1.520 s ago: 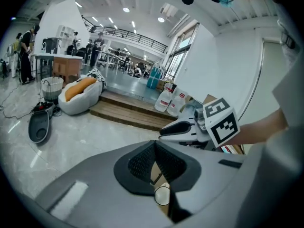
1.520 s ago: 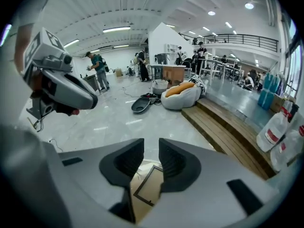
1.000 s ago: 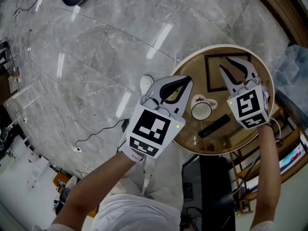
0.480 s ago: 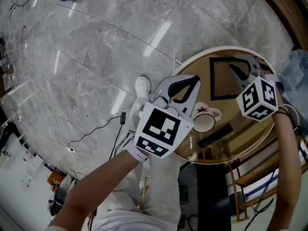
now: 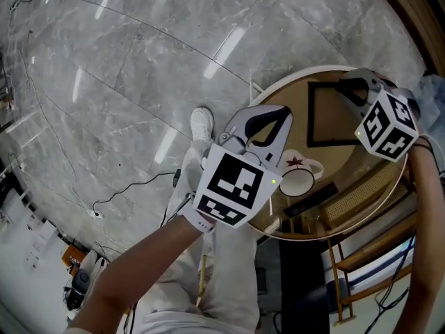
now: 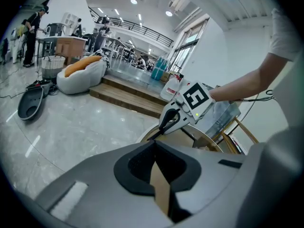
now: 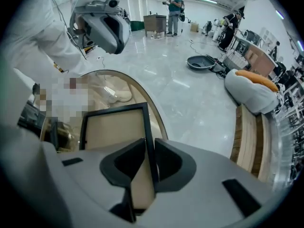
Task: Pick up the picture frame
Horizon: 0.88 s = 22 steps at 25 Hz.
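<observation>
Right gripper view: the right gripper (image 7: 149,148) has its jaws pinched on the side bar of the picture frame (image 7: 111,129), and the bar's near end is hidden behind them. Whether the frame lies flat on the glass counter (image 5: 292,78) is unclear. The left gripper (image 6: 154,151) has its jaws closed on nothing, with a mug (image 5: 299,179) near them.

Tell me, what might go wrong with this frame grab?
1. The right gripper pinches only one thin rail of the frame, so it may swing or slip when lifted.
2. The mug stands near the frame; a swinging frame could knock it.
</observation>
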{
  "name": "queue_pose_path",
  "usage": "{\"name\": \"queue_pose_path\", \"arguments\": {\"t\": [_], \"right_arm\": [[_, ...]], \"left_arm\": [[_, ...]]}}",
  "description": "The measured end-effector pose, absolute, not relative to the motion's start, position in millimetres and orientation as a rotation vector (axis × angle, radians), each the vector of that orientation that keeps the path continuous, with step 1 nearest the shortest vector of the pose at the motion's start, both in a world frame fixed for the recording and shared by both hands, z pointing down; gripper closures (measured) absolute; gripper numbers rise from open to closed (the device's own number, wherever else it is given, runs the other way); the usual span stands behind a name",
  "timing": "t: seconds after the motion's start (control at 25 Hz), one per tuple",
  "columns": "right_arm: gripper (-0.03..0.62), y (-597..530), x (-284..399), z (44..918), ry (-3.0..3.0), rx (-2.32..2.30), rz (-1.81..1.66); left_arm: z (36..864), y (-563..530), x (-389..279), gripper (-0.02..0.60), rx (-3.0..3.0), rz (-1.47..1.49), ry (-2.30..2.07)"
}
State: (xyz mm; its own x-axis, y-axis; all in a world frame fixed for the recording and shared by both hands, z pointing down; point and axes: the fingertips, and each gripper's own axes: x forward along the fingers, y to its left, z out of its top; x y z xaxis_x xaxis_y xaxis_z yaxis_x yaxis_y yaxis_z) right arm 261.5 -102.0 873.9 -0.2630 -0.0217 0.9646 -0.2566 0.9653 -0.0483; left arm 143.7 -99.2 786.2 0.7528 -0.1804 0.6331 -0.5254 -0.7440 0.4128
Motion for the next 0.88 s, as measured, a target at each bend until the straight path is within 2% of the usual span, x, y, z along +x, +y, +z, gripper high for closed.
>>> {"name": "queue_pose_path", "arguments": {"t": [0.24,0.44,0.88], "right_arm": [[0.537,-100.1,259.4,877.0,-1.797,0.037,0.372],[0.556,-99.3,258.7,877.5,-1.75,-0.061,0.284],[0.559,-89.6,263.2,857.6,-1.756,0.114,0.255]], "left_arm": [[783.5,-95.7,143.0,0.578,2.369,0.768,-0.512],[780.4,-96.4,140.1,0.578,2.368,0.767,-0.52],[746.0,-104.0,133.1,0.578,2.404,0.766,-0.523]]}}
